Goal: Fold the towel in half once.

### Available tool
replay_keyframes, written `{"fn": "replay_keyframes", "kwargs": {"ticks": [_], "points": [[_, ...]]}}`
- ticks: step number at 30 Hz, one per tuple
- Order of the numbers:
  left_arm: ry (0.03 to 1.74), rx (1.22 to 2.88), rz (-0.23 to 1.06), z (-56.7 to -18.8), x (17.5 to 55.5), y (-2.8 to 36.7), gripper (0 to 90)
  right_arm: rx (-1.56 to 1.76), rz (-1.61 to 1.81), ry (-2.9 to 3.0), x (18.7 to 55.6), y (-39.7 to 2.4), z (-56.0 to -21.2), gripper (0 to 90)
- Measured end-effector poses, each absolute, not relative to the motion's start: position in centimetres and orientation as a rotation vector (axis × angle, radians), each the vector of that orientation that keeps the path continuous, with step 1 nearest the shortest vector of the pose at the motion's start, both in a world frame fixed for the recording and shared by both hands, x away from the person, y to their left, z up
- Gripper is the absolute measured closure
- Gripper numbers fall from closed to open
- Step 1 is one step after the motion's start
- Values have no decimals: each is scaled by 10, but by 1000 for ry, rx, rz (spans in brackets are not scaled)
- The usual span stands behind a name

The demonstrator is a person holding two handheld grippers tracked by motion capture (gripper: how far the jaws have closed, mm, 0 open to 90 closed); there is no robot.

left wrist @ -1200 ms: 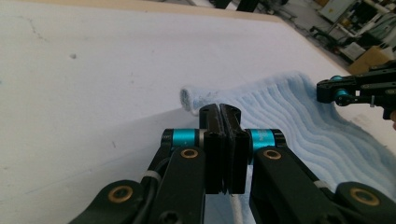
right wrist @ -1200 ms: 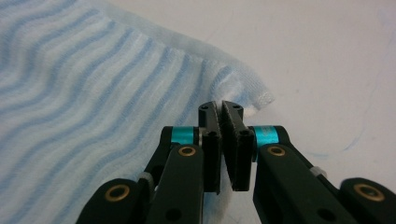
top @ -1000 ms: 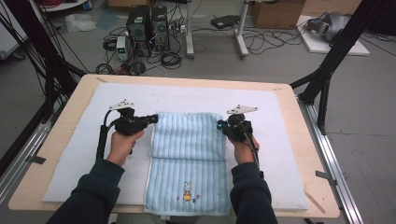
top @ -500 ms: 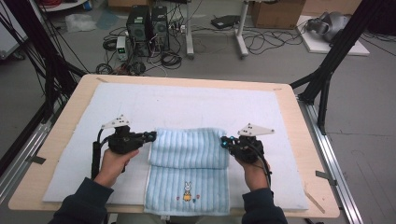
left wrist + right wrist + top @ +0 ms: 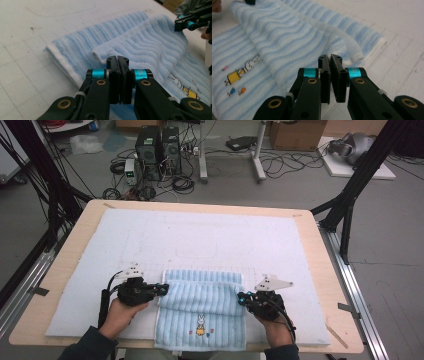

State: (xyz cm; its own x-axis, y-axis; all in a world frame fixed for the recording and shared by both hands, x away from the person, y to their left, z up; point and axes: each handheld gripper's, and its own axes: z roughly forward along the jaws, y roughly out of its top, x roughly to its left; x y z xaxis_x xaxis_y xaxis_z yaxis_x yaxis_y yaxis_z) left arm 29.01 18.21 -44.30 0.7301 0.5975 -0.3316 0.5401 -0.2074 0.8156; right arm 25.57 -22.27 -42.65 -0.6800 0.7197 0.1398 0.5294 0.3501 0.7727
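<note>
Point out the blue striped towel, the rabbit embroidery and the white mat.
blue striped towel (image 5: 200, 292), high view, middle of the folded-over layer.
rabbit embroidery (image 5: 200, 325), high view, the rabbit's body.
white mat (image 5: 200, 235), high view, bare area beyond the towel.

A towel (image 5: 201, 305) lies on a mat (image 5: 200, 240) that covers most of the table (image 5: 327, 270), near the table's front edge and about midway across. The towel's far part is folded over toward the person, so a doubled band lies across it, with the embroidered rabbit (image 5: 200, 324) in front of that band. The left gripper (image 5: 161, 289) sits at the fold's left end and the right gripper (image 5: 241, 297) at its right end. Behind the table, computer cases (image 5: 157, 142) and cables (image 5: 280, 165) lie on the floor.
</note>
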Motion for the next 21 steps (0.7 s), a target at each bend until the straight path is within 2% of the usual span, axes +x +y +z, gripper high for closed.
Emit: {"fn": "replay_keyframes", "kwargs": {"ticks": [3,4,5,7,10,16,21], "points": [[886,1892,54,-445,288,184,871,1138,1221,2419,252,-223,-432,852],[890,1898,46,-445,289,184,849,1137,1206,2424,251,-223,-432,813],[902,1893,58,-444,290,185,773,1145,1198,2401,251,-223,-430,751],[929,1857,90,-439,296,188,615,1174,1236,2340,253,-226,-425,690],[966,1801,111,-433,308,194,527,1210,1279,2225,262,-234,-418,648],[1032,1774,113,-436,335,193,541,1252,1194,2195,292,-229,-422,657],[1043,1843,106,-445,339,185,639,1293,1092,2266,308,-218,-436,673]]}}
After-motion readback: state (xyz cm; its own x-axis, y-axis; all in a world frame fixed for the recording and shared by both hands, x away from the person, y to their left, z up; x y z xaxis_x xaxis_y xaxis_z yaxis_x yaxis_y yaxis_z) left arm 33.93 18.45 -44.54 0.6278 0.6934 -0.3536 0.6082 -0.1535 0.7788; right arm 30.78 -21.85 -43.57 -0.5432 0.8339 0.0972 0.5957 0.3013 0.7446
